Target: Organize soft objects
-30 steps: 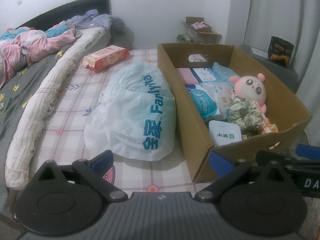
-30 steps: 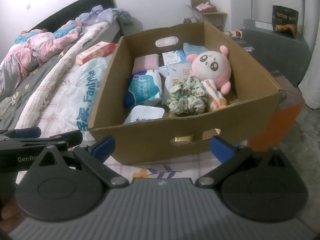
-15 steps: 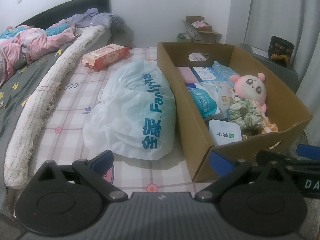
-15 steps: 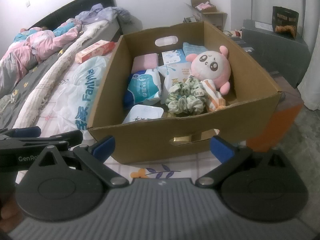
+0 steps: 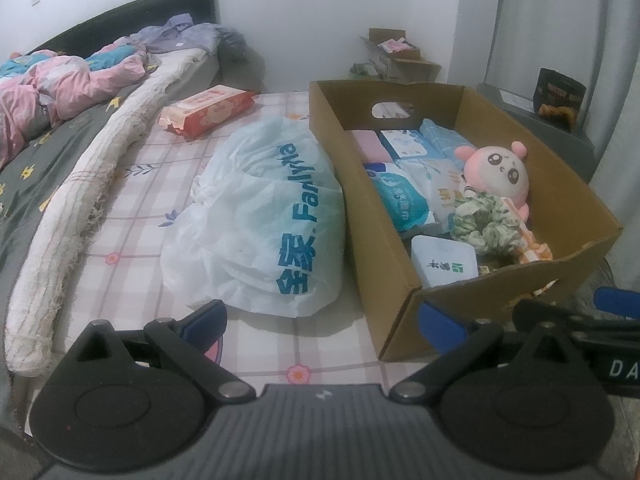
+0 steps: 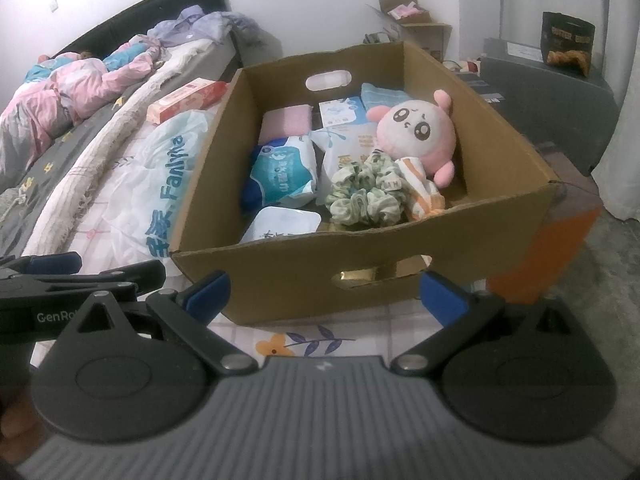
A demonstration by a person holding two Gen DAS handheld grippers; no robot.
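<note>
A brown cardboard box [image 5: 384, 232] [image 6: 400, 256] stands on the bed's checked sheet. It holds a pink plush doll [image 5: 498, 172] [image 6: 418, 132], a green scrunchie [image 5: 486, 226] [image 6: 366, 196], blue and white tissue packs [image 6: 282, 172] and a pink pad [image 6: 286, 120]. A white plastic bag [image 5: 264, 216] [image 6: 156, 184] lies left of the box. A red tissue pack [image 5: 206, 110] [image 6: 186, 100] lies farther back. My left gripper [image 5: 322, 318] is open and empty in front of the bag. My right gripper [image 6: 324, 294] is open and empty before the box's near wall.
A rolled white blanket [image 5: 80, 200] runs along the bed's left. Pink bedding [image 5: 60, 88] is piled at the far left. A grey cabinet [image 6: 552, 96] with a dark bag [image 6: 568, 42] stands right of the box. Cardboard boxes [image 5: 400, 54] sit by the wall.
Both views have shifted slightly; the left gripper's view has drifted a little to the left. Nothing has been taken hold of or moved.
</note>
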